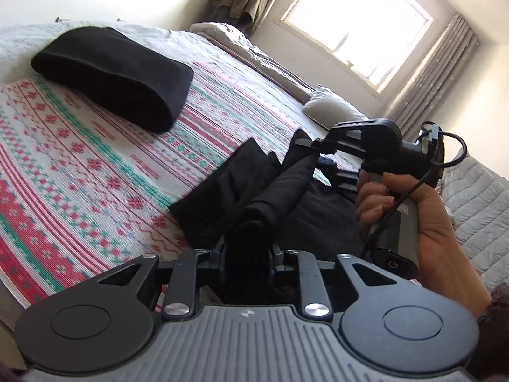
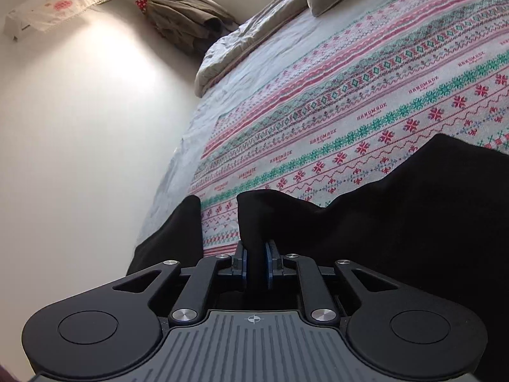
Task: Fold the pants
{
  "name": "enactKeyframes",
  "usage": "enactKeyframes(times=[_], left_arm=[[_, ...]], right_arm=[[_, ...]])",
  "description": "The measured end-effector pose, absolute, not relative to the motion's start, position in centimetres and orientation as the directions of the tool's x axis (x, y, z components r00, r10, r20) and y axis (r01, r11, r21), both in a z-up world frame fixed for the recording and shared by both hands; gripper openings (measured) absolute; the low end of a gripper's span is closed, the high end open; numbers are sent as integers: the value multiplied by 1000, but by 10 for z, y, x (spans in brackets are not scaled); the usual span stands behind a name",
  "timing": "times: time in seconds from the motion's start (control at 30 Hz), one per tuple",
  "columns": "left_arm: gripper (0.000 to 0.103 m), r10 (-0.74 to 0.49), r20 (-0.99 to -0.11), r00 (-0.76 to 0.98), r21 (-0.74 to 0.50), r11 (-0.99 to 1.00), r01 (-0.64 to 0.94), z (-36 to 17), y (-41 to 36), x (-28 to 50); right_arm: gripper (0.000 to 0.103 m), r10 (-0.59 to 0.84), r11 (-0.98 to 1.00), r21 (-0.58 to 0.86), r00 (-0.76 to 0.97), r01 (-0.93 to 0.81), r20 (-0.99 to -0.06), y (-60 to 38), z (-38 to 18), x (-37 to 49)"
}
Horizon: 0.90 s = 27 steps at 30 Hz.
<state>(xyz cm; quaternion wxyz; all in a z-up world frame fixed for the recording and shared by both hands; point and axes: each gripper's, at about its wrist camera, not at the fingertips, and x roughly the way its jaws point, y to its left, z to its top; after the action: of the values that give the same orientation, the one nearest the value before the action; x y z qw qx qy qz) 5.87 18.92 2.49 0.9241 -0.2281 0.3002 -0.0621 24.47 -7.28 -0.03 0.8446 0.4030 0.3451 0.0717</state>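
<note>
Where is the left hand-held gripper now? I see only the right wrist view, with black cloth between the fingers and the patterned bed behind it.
Observer: The left hand-held gripper also has the black pants between its fingers, close beside the right hand-held gripper.
Operator: Is another garment on the bed?
Observer: Yes. A folded black garment lies by itself on the bedspread, apart from the pants.
Operator: What hangs beside the window?
Observer: A grey curtain hangs along one side of it.
</note>
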Motion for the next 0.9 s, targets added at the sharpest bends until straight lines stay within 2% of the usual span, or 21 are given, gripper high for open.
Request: enactKeyframes(times=[0.17, 0.2, 0.3, 0.37, 0.43, 0.5, 0.6, 0.7, 0.8, 0.9], left_arm=[[58, -211, -495, 843, -407, 913, -10, 42, 208, 49], [65, -207, -488, 848, -396, 918, -4, 44, 210, 51], [75, -215, -486, 847, -363, 932, 29, 50, 210, 58], [83, -236, -509, 828, -301, 950, 85, 52, 205, 70], [83, -228, -523, 821, -242, 964, 113, 53, 200, 80], [86, -237, -545, 804, -212, 967, 142, 54, 198, 93], [98, -279, -576, 768, -202, 959, 197, 55, 195, 115], [100, -284, -613, 737, -180, 959, 220, 52, 192, 136], [103, -312, -658, 685, -227, 950, 214, 45, 200, 163], [103, -409, -694, 592, -375, 908, 188, 31, 219, 190]], right_arm=[[53, 397, 667, 734, 774, 127, -494, -81, 6, 237], [54, 391, 674, 729, 778, 123, -492, -84, 9, 234], [54, 375, 694, 710, 781, 121, -500, -96, 17, 223], [60, 355, 715, 688, 783, 125, -512, -107, 20, 213], [66, 328, 741, 659, 787, 128, -522, -119, 21, 200], [67, 303, 762, 630, 781, 146, -547, -132, 21, 187], [72, 279, 775, 606, 764, 178, -581, -153, 16, 165], [75, 265, 788, 586, 754, 189, -601, -170, 10, 141], [78, 268, 800, 571, 741, 184, -615, -181, 4, 120], [81, 307, 799, 581, 724, 157, -618, -188, -5, 103]])
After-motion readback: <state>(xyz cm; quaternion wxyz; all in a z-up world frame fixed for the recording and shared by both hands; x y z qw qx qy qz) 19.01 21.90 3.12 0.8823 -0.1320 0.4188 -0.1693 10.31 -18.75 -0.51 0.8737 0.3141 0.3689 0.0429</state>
